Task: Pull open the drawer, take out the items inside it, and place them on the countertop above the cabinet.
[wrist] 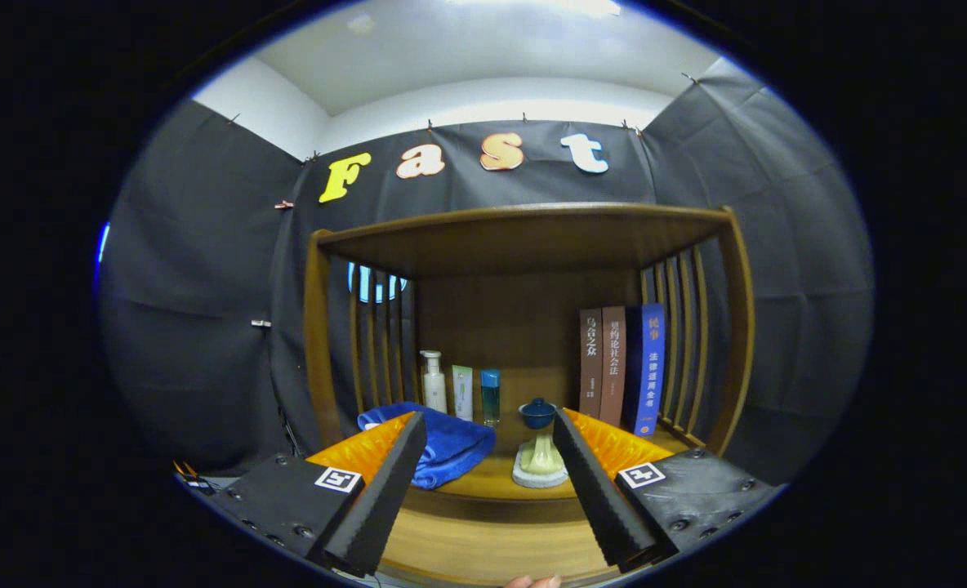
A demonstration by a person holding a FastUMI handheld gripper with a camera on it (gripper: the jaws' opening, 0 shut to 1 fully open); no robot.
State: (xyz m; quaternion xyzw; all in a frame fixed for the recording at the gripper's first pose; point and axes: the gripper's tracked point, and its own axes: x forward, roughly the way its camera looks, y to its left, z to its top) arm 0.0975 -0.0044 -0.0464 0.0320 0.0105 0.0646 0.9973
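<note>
My gripper (489, 418) is open, its two fingers spread wide with nothing between them, and it points at a wooden cabinet (524, 237) with slatted sides. Just ahead of the fingers lies the wooden countertop (483, 483) inside that frame. On it, a folded blue towel (451, 445) lies by the left finger. A small blue lidded cup on a pale stand (539, 445) sits near the right finger. Below the countertop's front edge runs a lighter wooden surface (483, 549); I cannot tell whether it is the drawer.
At the back of the countertop stand a white pump bottle (433, 382), a pale tube (462, 392) and a blue bottle (490, 396). Three upright books (621, 367) lean against the right slats. Part of a hand (532, 581) shows below the fingers.
</note>
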